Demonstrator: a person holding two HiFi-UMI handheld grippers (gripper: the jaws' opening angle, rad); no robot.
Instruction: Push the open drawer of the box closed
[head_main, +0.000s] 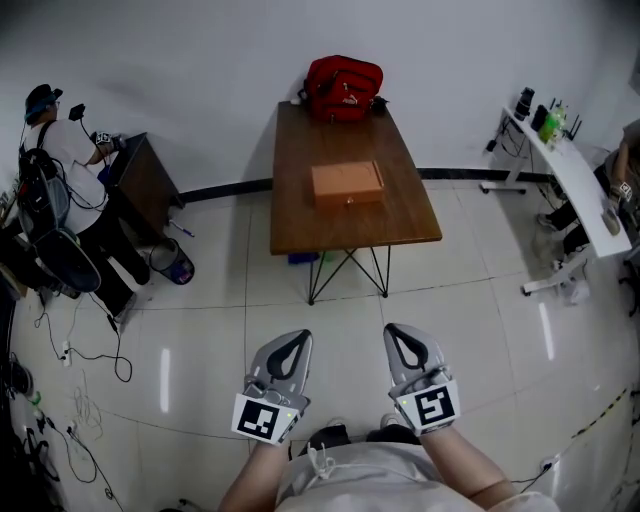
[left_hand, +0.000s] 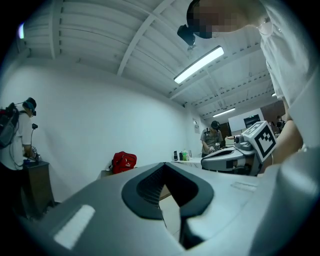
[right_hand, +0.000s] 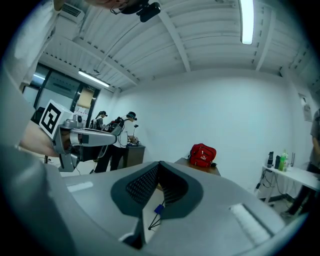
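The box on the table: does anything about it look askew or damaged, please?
Nothing stands out. The box sits flat and roughly square on the table, apart from the red bag; finer detail is too small to tell.

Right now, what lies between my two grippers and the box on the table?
Head view: only open tiled floor, then the near end of the table, separates the left gripper and right gripper from the box.
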